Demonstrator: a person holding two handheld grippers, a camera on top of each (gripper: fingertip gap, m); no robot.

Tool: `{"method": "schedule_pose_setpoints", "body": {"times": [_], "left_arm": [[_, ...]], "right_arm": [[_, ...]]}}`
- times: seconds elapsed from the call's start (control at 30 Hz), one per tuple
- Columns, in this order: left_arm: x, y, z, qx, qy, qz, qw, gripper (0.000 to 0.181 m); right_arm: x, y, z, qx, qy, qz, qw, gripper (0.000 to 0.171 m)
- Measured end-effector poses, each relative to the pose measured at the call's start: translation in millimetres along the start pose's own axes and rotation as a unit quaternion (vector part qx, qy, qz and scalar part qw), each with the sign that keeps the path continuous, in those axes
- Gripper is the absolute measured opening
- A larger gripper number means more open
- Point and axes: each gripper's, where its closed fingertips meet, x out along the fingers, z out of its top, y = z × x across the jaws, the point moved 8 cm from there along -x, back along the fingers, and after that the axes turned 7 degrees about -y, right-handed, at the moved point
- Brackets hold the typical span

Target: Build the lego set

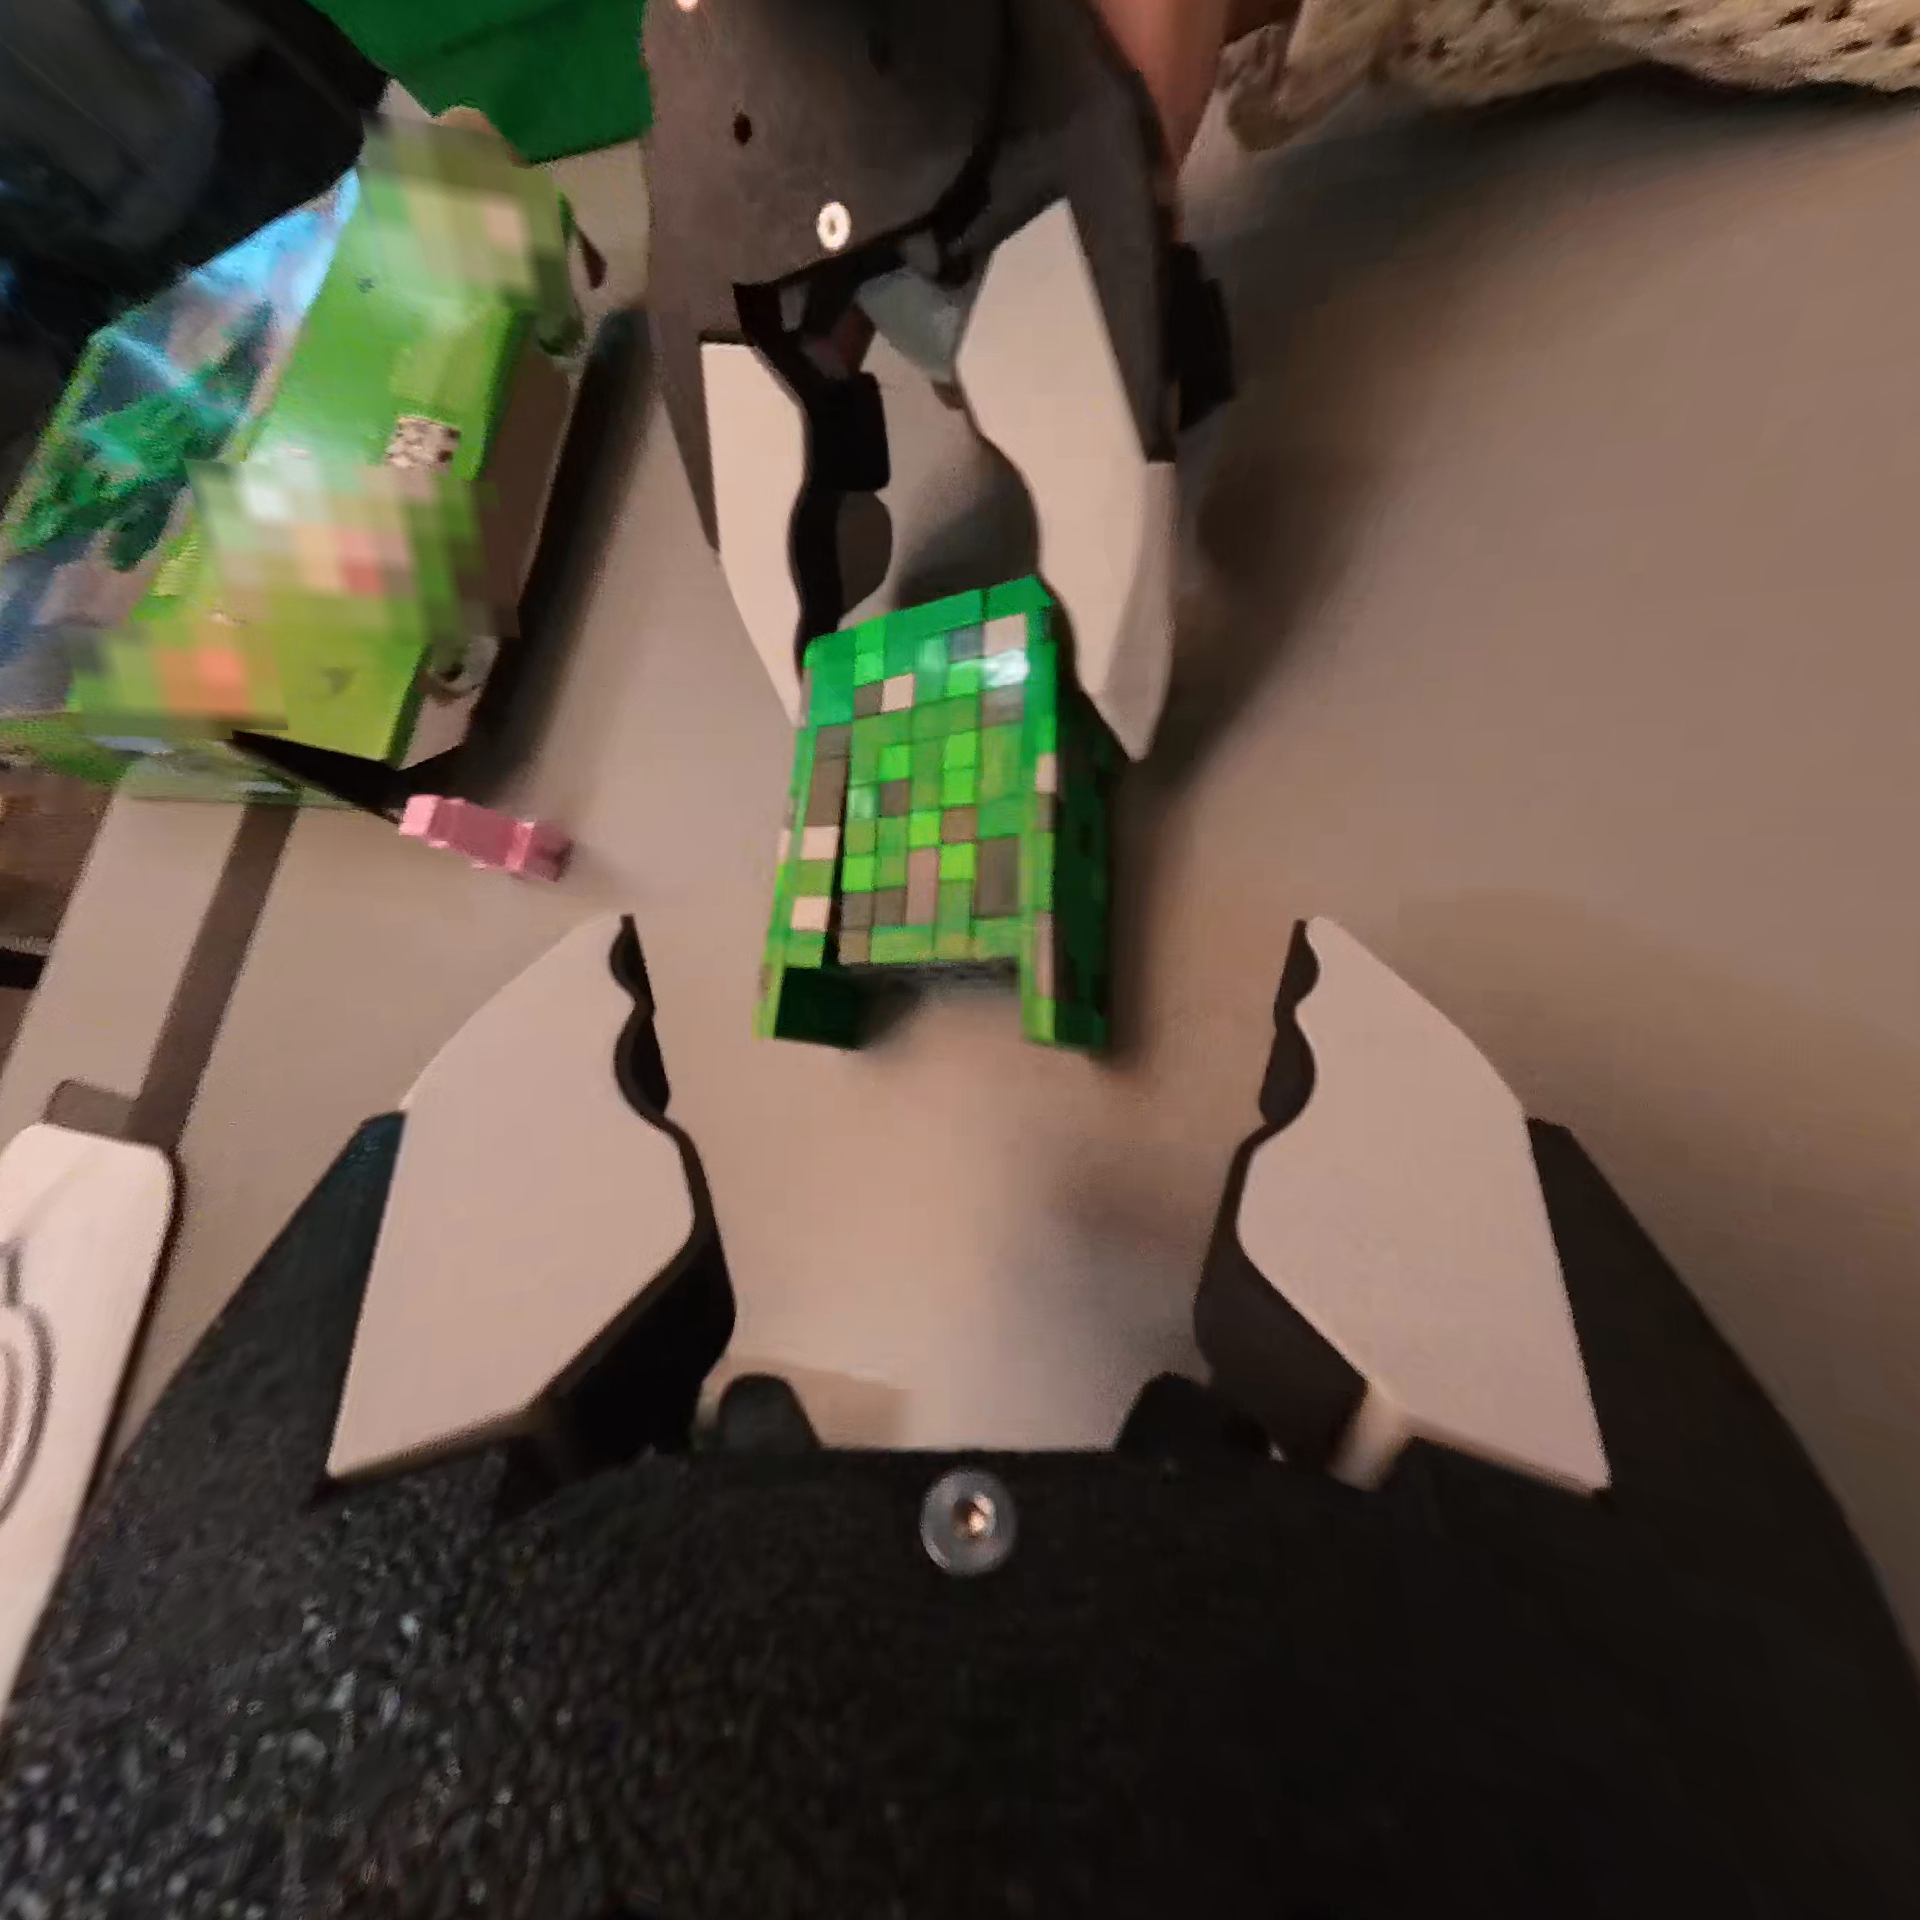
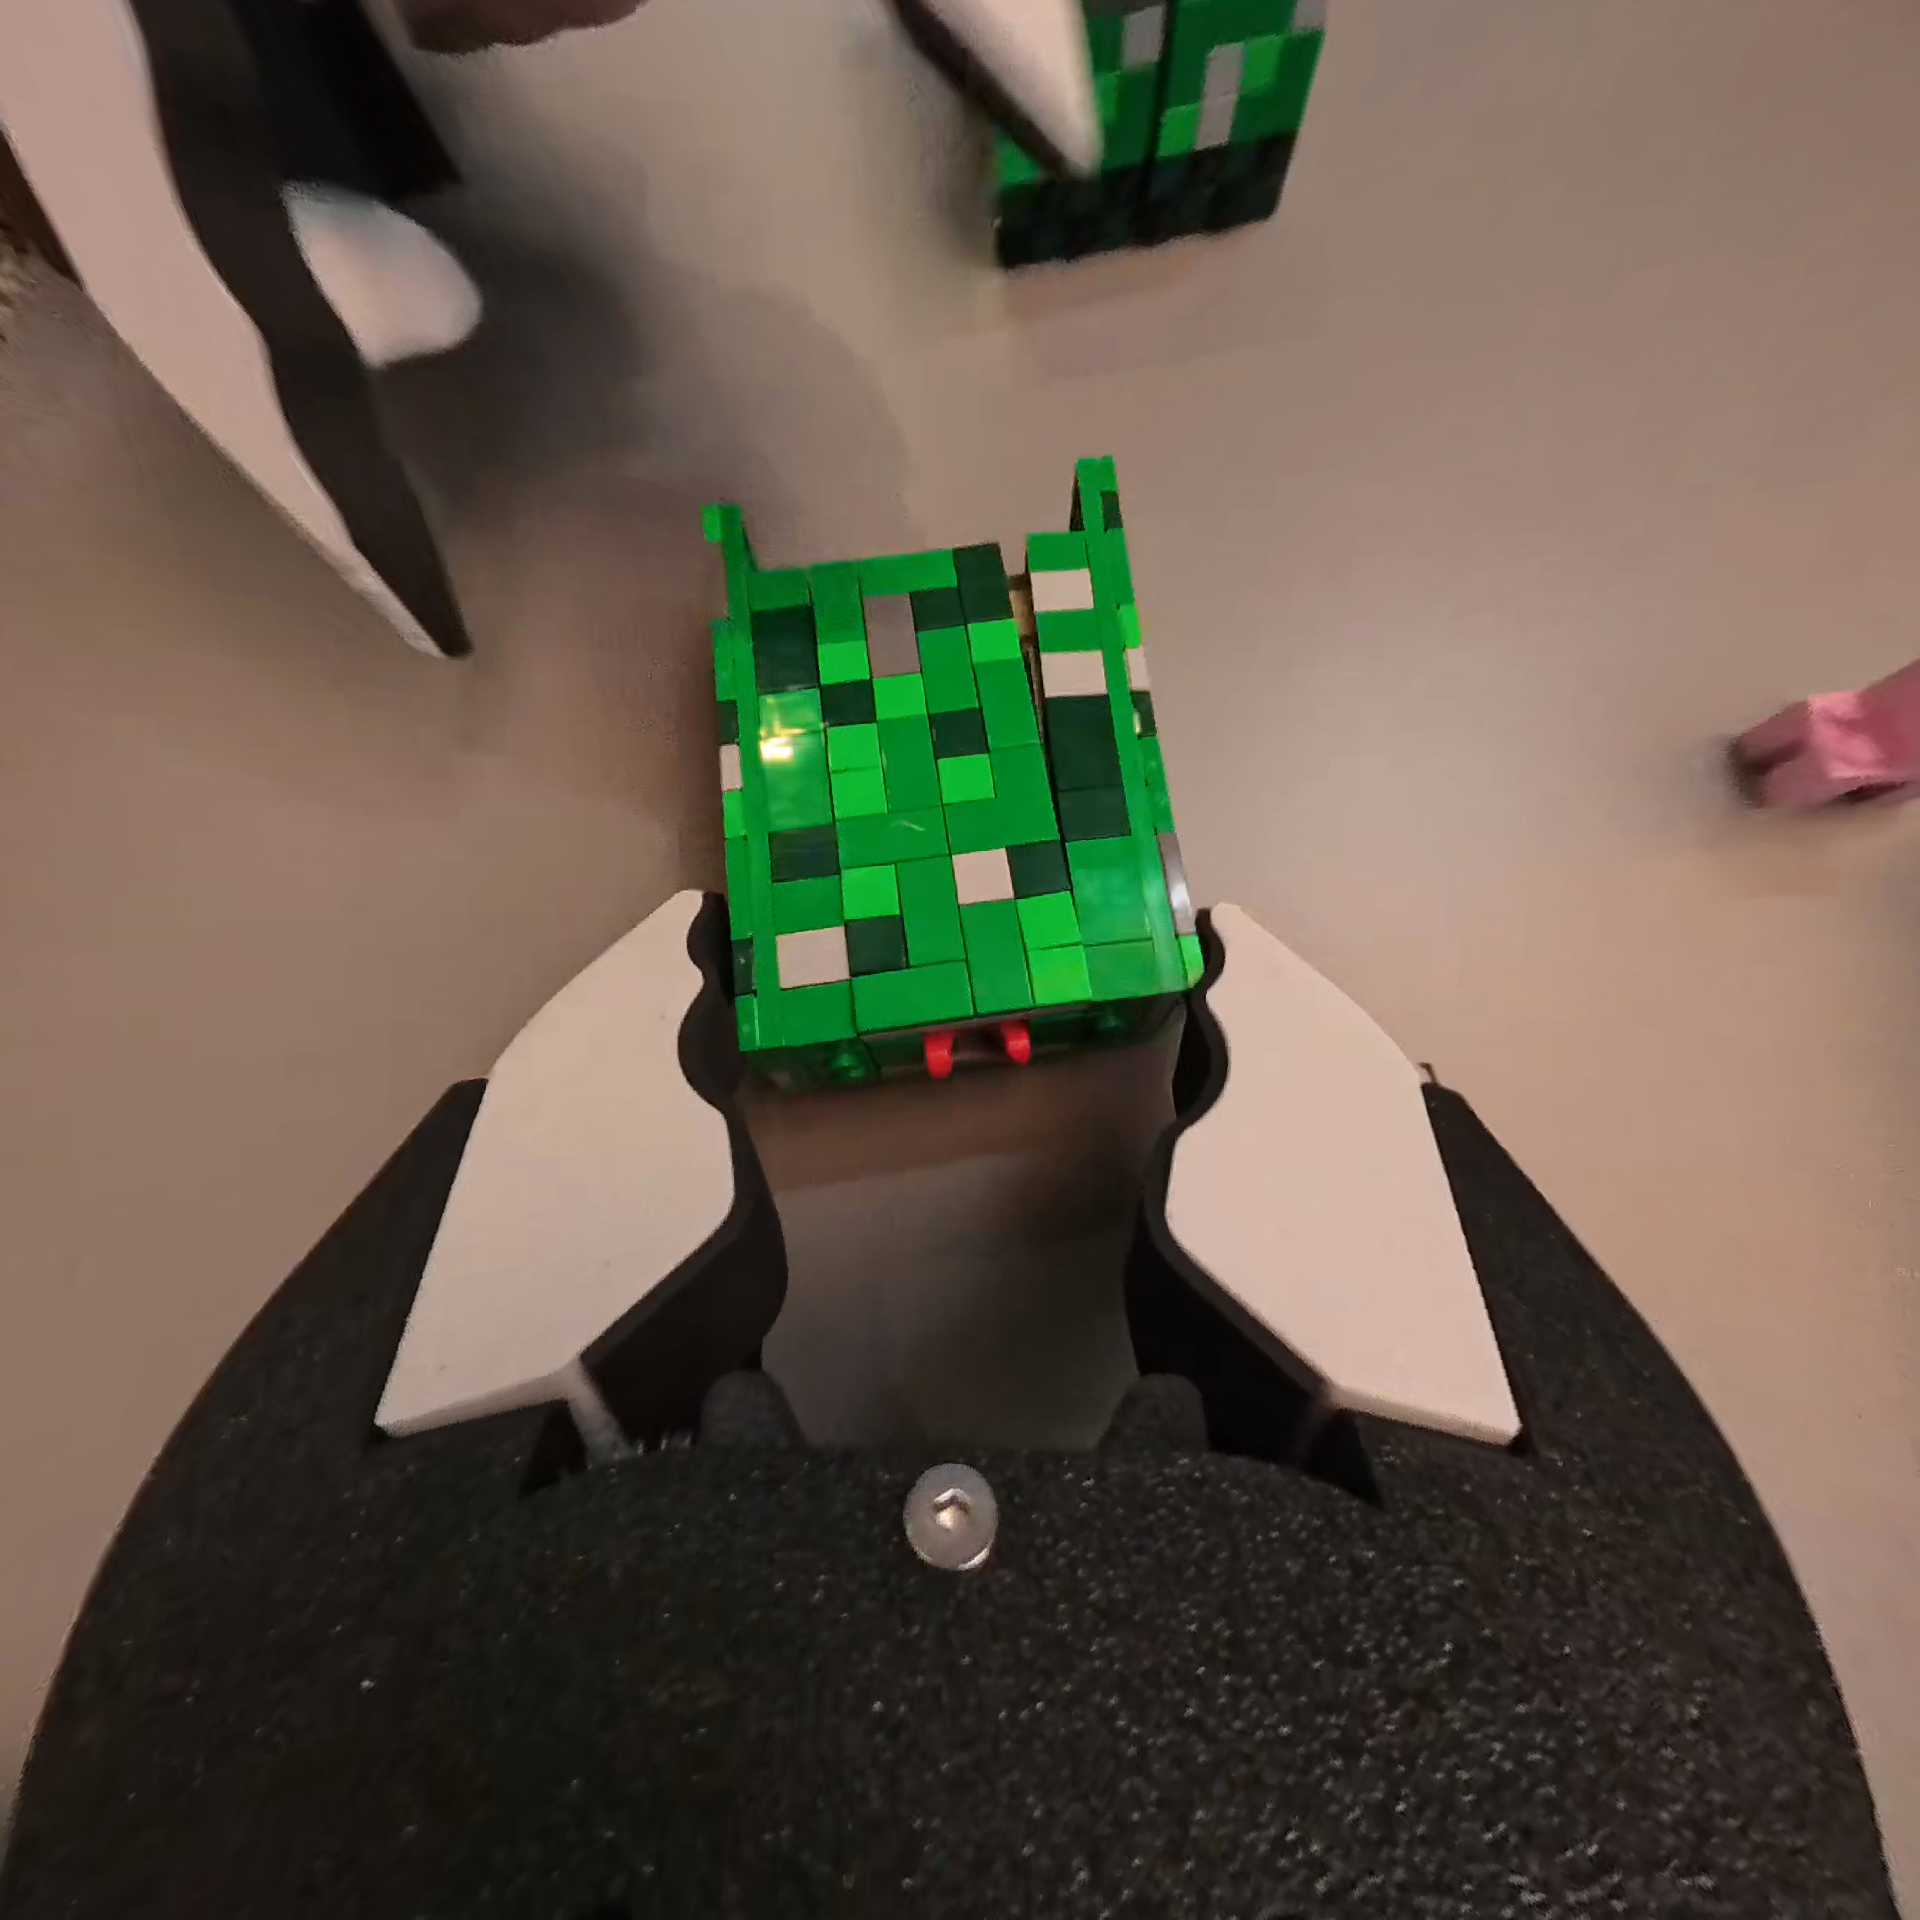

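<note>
A green pixel-pattern lego body (image 2: 935, 779) lies on the beige table (image 2: 1507, 520). Two red pegs show at its near end in the right wrist view. My right gripper (image 2: 951, 935) is shut on that near end, one finger on each side. In the left wrist view the body (image 1: 925, 831) lies ahead with the right gripper (image 1: 961, 727) holding its far end. My left gripper (image 1: 966, 935) is wide open and empty, just short of the body's two-legged end. A second green lego block (image 2: 1195, 125) sits farther off, behind a left fingertip (image 2: 1039, 94).
A small pink lego piece (image 1: 488, 831) lies on the table left of the body; it also shows in the right wrist view (image 2: 1829, 758). A green set box (image 1: 343, 582) stands at the left. A white object (image 1: 73, 1299) sits at the lower left edge. About 8 cm separates my left fingertips from my right.
</note>
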Motion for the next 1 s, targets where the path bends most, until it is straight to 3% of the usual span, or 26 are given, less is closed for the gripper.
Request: {"method": "schedule_pose_setpoints", "body": {"times": [0.17, 0.3, 0.6, 0.93, 1.0], "left_arm": [[27, 4, -11, -0.038, 0.054, -0.065, 0.996, 0.122], [34, 0, -17, -0.076, 0.045, -0.083, 0.993, 0.120], [33, -6, -18, -0.080, 0.022, -0.083, 0.993, 0.084], [32, -6, -20, -0.068, 0.010, -0.078, 0.995, 0.077], [32, -5, -20, -0.067, 0.007, -0.081, 0.994, 0.077]], "right_arm": [[0, 24, -8, -0.030, 0.021, -0.012, 0.999, 0.083], [-11, 22, -11, -0.038, -0.010, -0.012, 0.999, 0.083], [-13, 20, -16, -0.049, -0.009, 0.017, 0.999, 0.075], [-13, 23, -16, -0.050, -0.012, 0.006, 0.999, 0.075], [-15, 24, -16, -0.048, -0.024, 0.024, 0.998, 0.092]]}}
